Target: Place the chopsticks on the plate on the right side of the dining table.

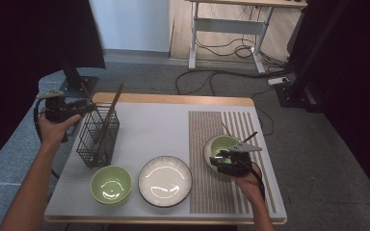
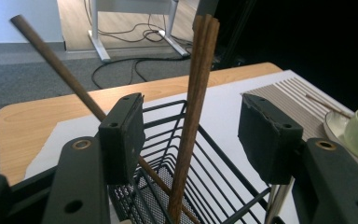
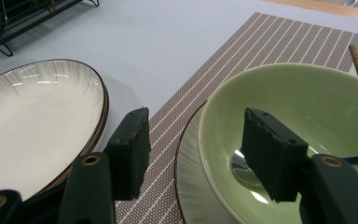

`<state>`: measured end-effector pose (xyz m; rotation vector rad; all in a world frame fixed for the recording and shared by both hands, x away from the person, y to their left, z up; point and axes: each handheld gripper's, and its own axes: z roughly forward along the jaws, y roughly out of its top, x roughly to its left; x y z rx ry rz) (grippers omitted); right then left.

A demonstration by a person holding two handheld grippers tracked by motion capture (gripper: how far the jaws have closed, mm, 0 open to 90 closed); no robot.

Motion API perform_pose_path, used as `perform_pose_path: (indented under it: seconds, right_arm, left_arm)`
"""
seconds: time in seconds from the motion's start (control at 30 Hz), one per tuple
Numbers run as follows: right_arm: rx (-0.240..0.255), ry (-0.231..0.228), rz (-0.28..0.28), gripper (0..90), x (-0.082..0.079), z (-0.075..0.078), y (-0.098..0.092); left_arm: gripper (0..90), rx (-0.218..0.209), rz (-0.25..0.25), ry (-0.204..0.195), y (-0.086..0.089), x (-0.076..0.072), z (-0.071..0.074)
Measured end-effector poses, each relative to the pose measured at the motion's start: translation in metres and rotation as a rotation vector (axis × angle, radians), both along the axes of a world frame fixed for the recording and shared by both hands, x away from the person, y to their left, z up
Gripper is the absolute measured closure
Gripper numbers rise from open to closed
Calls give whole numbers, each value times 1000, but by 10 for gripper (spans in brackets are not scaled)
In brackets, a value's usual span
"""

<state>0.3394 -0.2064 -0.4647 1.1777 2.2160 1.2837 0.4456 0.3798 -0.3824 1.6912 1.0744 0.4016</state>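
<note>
Tongs [image 2: 191, 135] of level left hand straddle chopsticks [image 2: 196, 93].

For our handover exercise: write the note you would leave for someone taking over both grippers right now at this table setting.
Left gripper: open, its fingers either side of the upright pair of chopsticks in the black wire caddy; not gripped yet.
Right gripper: open, straddling the rim of the green bowl that sits on a plate on the striped mat; nothing held. A spoon lies in that bowl.
Done: right place has plate, bowl and spoon, and one chopstick behind it.
Left: probably grasp the chopsticks; the second bowl and white plate sit off the mat.
</note>
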Motion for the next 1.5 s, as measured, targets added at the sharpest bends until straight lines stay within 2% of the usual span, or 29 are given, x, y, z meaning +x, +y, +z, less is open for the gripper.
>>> perform_pose_path:
  seconds: [0.47, 0.63, 0.97, 1.3, 1.5]
  right_arm:
    - [-6, -6, -9, 418, 0, 2, -3]
    - [-8, -2, -5, 417, 0, 2, -3]
    - [-6, 2, 0, 416, -1, 1, -2]
    - [-10, 6, 8, 415, -1, 3, -2]
    - [-10, 6, -2, 415, 0, 1, -4]
  left_arm:
    - [414, 34, 37, 20, 7, 10, -10]
    - [426, 29, 56, 25, 8, 15, -14]
    - [428, 44, 59, 40, 7, 21, -17]
    - [428, 28, 57, 49, 6, 34, -24]
    - [430, 23, 77, 49, 11, 39, -22]
